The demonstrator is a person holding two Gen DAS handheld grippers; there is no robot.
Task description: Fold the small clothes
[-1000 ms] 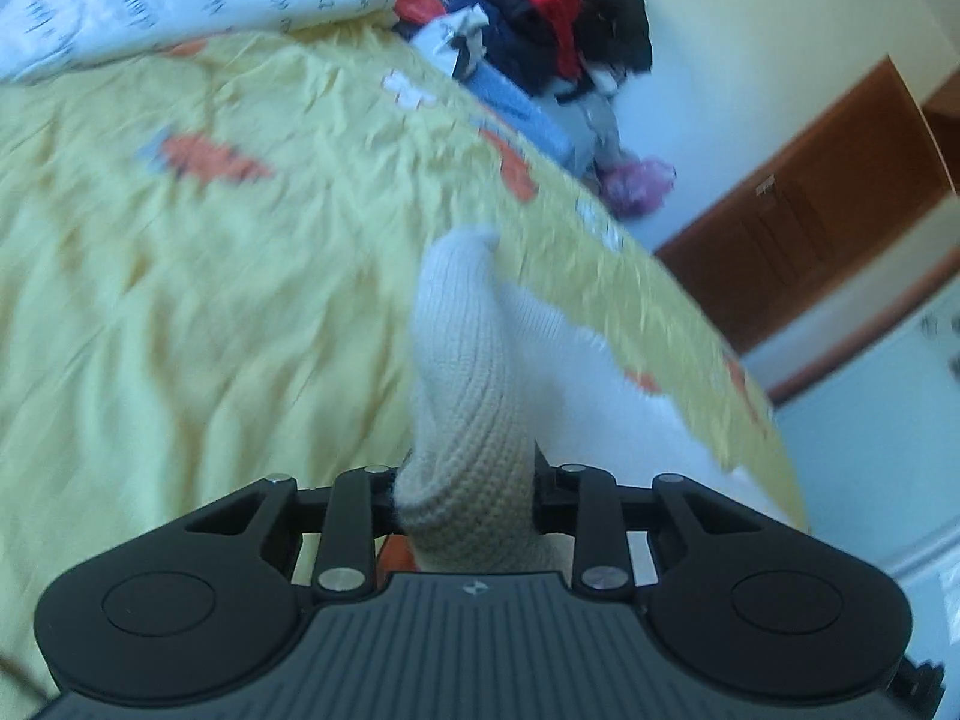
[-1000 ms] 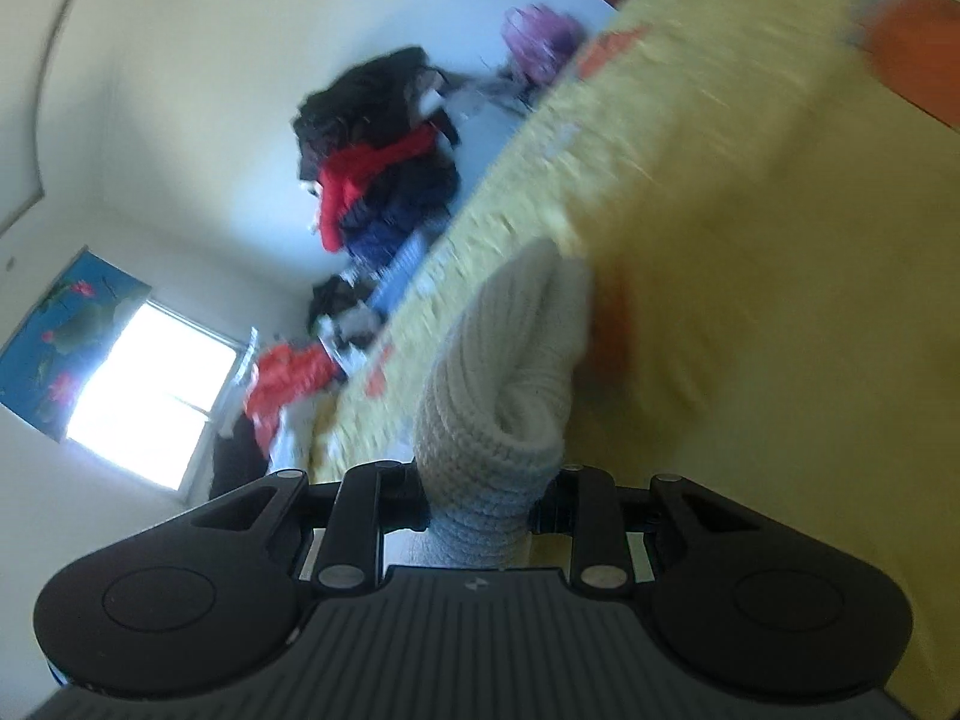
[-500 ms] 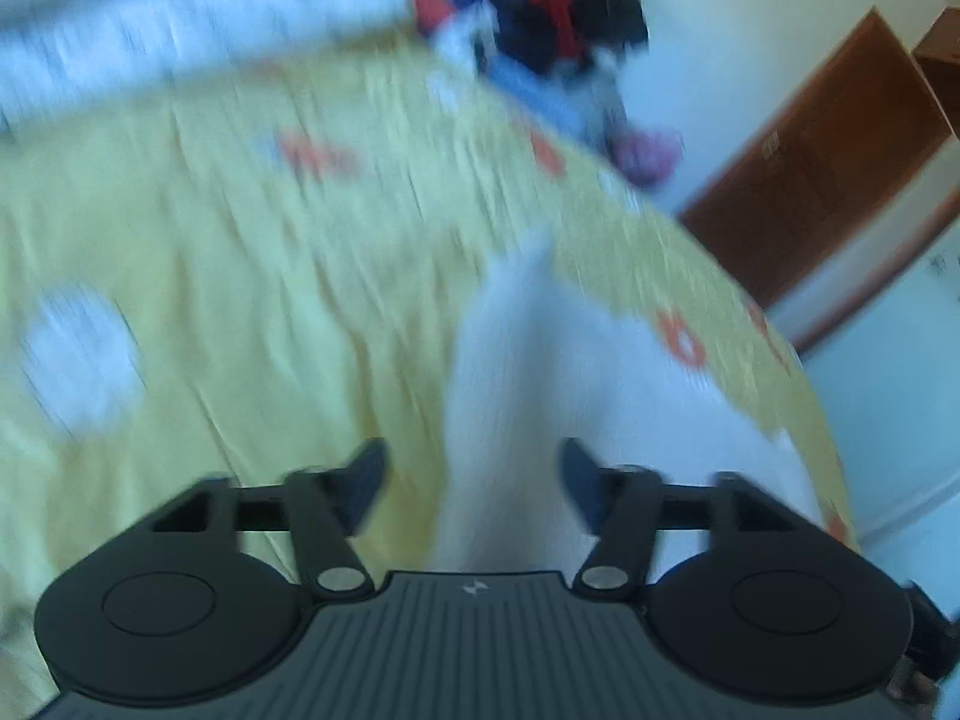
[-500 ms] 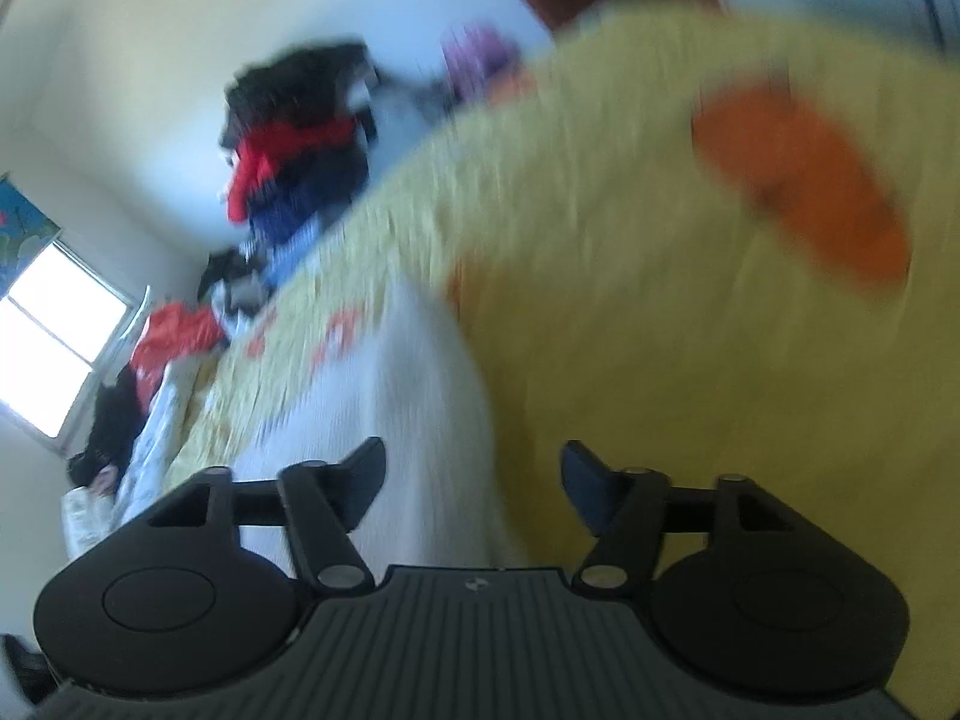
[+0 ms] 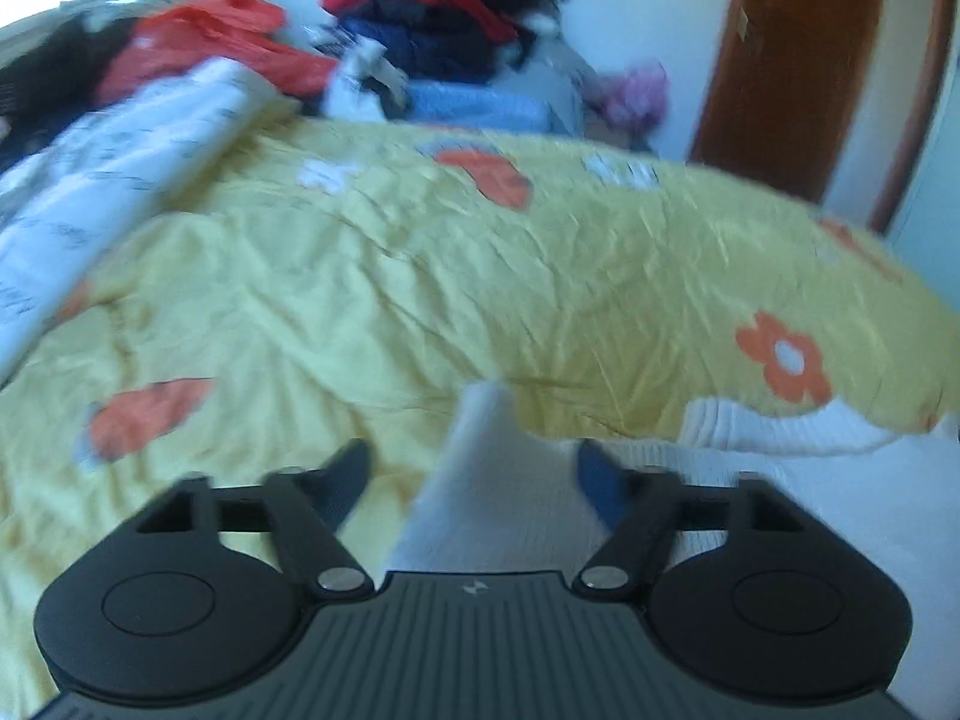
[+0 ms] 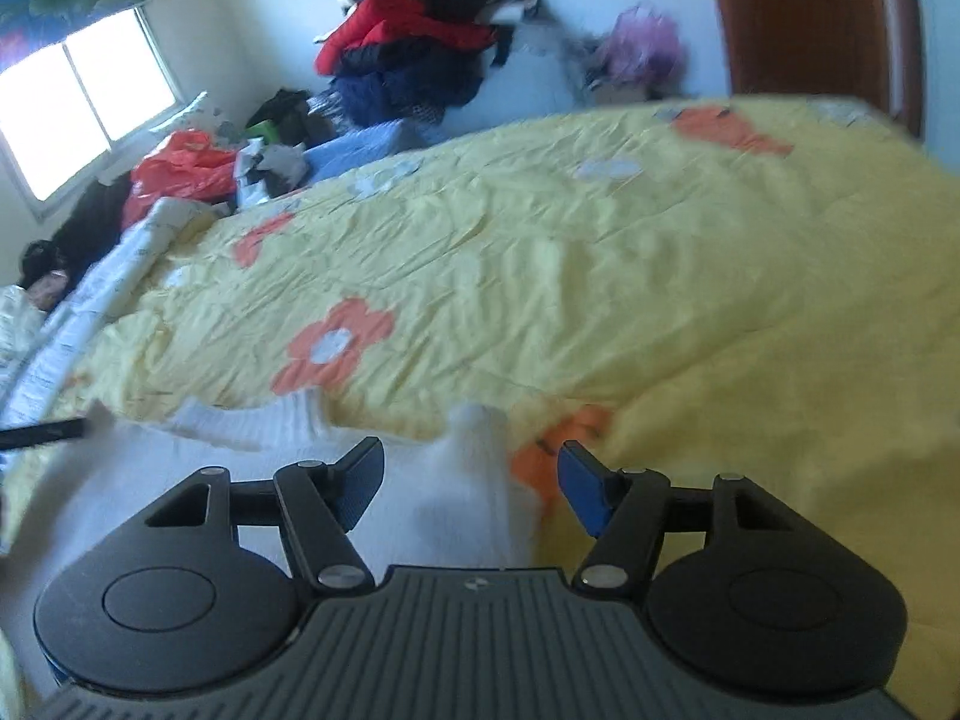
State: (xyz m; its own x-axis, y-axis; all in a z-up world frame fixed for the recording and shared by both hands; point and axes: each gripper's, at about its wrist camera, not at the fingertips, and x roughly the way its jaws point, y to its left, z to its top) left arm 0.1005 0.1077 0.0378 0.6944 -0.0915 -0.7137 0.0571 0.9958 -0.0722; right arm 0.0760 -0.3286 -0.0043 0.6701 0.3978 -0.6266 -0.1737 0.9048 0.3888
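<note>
sweater: a white knitted sweater [image 5: 750,468] lies spread on the bed, at the near edge of both views; a ribbed cuff or collar shows on it in each view.
raised fold, left view: a peak of the knit [image 5: 486,468] stands up between the fingers of the left gripper [image 5: 474,480], nearer its right finger; a clear gap on the left side, and whether the right pad touches is too blurred to tell.
raised fold, right view: a like peak [image 6: 474,480] stands between the fingers of the right gripper [image 6: 471,480], with gaps on both sides.
left gripper: released, jaws parted; they have just been closing a little, with the fold between them.
right gripper: released, jaws parted; they have just been closing slightly, with the fold between them and not pinched.
bed: yellow quilt [image 6: 540,276] with orange and white flowers, wrinkled, under the sweater.
far side: a white printed duvet [image 5: 120,162] at the left, a pile of clothes [image 6: 420,54] against the wall, a brown door [image 5: 798,60], a window [image 6: 78,120].
</note>
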